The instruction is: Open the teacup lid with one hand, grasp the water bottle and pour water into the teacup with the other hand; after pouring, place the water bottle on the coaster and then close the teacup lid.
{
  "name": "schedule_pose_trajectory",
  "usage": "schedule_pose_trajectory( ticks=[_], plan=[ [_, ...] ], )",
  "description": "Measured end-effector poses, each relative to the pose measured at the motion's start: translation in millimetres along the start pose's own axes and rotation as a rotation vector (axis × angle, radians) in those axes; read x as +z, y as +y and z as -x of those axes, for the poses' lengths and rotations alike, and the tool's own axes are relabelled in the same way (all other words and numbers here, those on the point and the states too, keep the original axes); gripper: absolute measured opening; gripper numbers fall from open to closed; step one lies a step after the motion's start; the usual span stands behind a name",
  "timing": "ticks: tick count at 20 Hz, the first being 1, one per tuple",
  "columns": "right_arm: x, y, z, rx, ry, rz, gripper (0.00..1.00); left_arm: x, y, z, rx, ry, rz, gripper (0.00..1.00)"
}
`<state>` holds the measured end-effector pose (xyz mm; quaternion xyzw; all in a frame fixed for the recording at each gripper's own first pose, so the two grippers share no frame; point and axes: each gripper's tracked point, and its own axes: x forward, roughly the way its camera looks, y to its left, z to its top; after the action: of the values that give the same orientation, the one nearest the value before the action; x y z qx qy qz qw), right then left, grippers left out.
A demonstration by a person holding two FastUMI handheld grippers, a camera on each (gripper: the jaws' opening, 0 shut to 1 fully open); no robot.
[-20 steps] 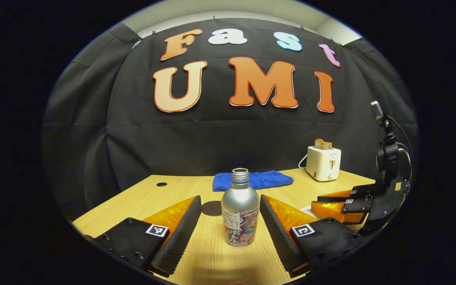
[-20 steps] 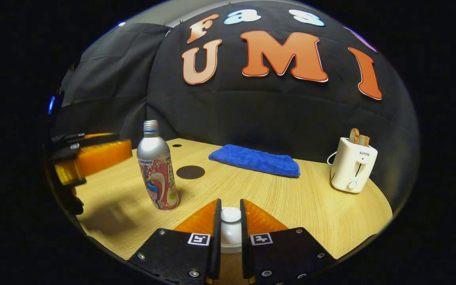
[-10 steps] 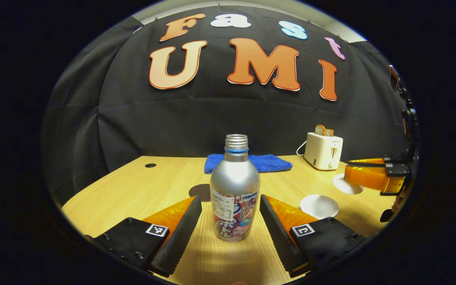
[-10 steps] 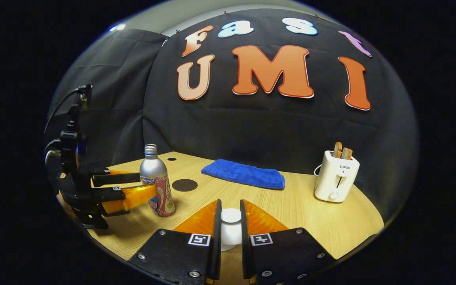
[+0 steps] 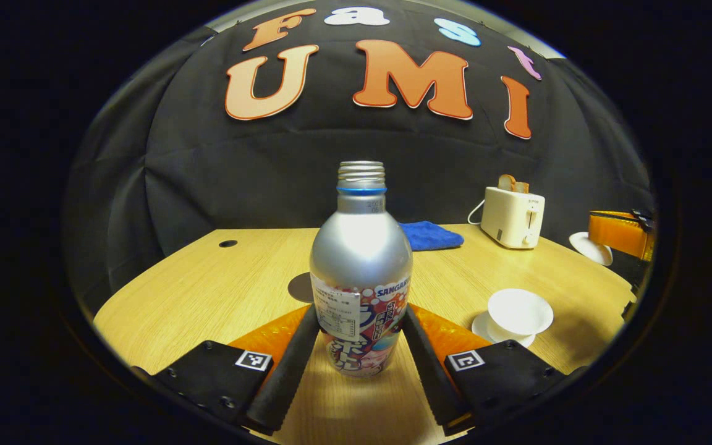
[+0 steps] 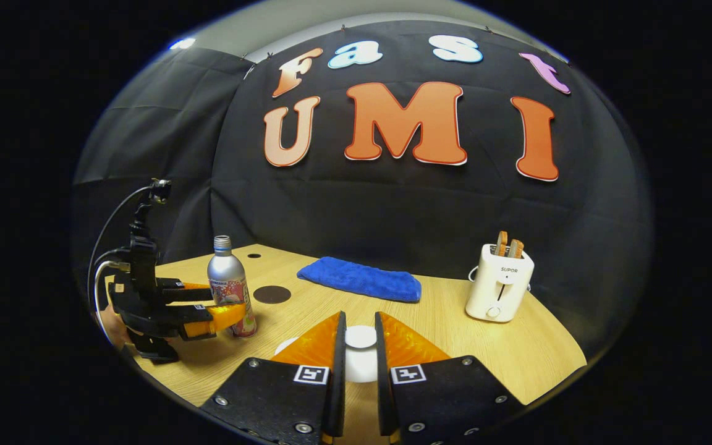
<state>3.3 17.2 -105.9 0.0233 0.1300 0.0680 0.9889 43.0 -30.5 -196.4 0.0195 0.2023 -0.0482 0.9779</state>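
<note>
Black cloth closes the booth behind a light wooden counter point(image 5: 207, 290). On this counter the water bottle point(image 5: 361, 272) is seen upright, without cap, exactly between the two fingers of the left gripper point(image 5: 359, 337). Both pads are laid against the lower, printed part of the bottle, one on each side, so the left gripper is clamped on it. The bottle has a plain silver shoulder and neck, a blue ring under the threaded mouth, and a colourful label on the lower half. In the right gripper view the same bottle point(image 6: 230, 295) is seen far to the left with the left gripper point(image 6: 223, 309) around it, and its base appears to rest on the counter.

The teacup lid point(image 6: 361, 352), a white piece with a round knob, is held between the fingers of the right gripper point(image 6: 360, 358), which are closed tightly on it. In the left gripper view the lid point(image 5: 591, 248) is seen raised at the far right, away from the cup.

The teacup point(image 5: 519, 312), white and uncovered, stands on its white saucer just to the right of the left gripper. A dark round coaster point(image 6: 271, 294) lies behind the bottle. A blue towel point(image 6: 359, 279) and a white toaster point(image 6: 499, 290) with bread slices are placed near the cloth.
</note>
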Motion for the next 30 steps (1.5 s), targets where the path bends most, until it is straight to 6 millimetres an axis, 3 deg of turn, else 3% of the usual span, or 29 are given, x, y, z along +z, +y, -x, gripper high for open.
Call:
schedule_pose_trajectory(
  ticks=[4, 9, 11, 20, 25, 30],
  plan=[
    [4, -11, 6, -0.022, -0.014, 0.008, 0.22, 12, 16, 2, 0.076, -0.027, -0.130, 0.85],
    [9, -24, 14, -0.046, -0.031, 0.004, 0.22, 25, 36, 13, 0.158, -0.044, -0.430, 0.82],
    [11, -30, 17, -0.057, -0.035, 0.001, 0.22, 35, 33, 11, 0.176, -0.056, -0.526, 0.82],
    [9, -49, 31, -0.088, -0.042, -0.013, 0.22, 42, 19, 13, 0.213, -0.076, -0.920, 0.85],
    [10, -51, 36, -0.086, -0.049, -0.018, 0.22, 41, 6, 13, 0.222, -0.076, -1.109, 0.82],
    [10, -53, 41, -0.089, -0.057, -0.017, 0.22, 52, 1, 12, 0.248, -0.097, -1.275, 0.85]
  ],
)
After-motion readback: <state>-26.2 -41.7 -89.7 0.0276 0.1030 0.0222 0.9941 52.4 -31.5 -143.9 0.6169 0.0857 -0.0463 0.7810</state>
